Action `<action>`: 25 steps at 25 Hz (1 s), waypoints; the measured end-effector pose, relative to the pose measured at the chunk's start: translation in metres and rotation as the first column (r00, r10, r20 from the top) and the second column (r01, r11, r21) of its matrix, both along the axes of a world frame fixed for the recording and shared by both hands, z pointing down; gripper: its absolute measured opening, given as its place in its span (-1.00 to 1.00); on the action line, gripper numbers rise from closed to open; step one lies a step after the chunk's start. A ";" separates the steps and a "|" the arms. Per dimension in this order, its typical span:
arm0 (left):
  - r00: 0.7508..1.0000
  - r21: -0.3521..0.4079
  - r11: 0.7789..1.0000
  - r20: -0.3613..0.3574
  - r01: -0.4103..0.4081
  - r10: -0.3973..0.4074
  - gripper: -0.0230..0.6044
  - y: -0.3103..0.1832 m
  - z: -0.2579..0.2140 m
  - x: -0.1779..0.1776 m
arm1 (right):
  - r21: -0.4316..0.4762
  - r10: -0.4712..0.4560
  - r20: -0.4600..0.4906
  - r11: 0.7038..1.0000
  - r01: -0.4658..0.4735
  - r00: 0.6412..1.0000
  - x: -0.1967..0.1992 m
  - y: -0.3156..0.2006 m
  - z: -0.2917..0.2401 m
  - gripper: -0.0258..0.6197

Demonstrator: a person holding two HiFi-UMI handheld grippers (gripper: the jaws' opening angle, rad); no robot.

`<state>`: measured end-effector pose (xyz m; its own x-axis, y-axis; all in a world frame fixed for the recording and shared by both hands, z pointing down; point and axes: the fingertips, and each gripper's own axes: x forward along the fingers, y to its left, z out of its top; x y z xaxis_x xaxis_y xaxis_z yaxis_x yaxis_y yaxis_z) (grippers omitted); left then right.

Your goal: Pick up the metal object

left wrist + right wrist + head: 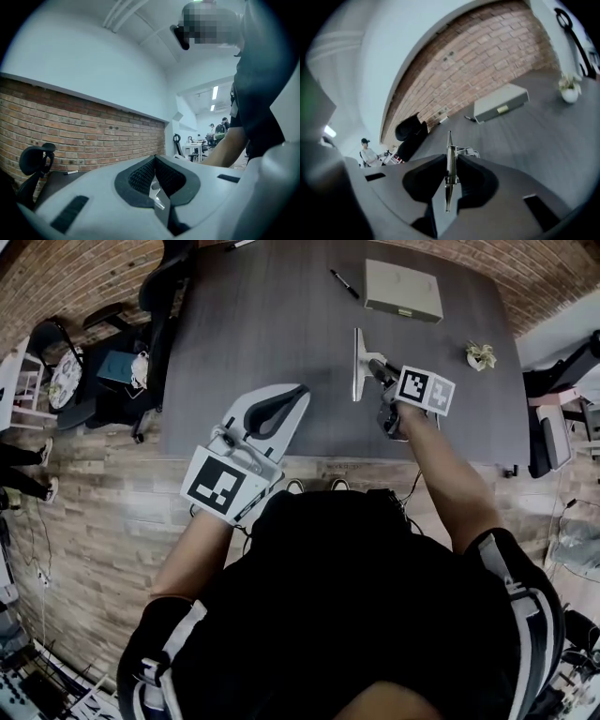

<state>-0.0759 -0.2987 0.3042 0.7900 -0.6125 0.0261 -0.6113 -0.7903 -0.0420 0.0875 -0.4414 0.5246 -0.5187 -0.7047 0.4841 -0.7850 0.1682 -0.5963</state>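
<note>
Over the middle of the desk (281, 324), the right gripper (375, 367) has its jaws pinching a thin metal piece (357, 365), held edge-on. At its 8 o'clock the left gripper (281, 411) sits by the near edge, jaws pressed together, nothing in them. There's a box (403, 289) at 1 o'clock and a little plant (482, 355) at 3.

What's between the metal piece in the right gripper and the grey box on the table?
Nothing: in the head view, bare tabletop separates the metal object from the grey box.
</note>
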 end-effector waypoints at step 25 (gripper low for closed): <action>0.996 0.069 0.994 -0.015 -0.090 0.091 -0.90 0.007 -0.021 0.030 | 0.780 0.113 -0.453 0.531 0.331 0.884 -0.004 0.135 -0.263 -0.85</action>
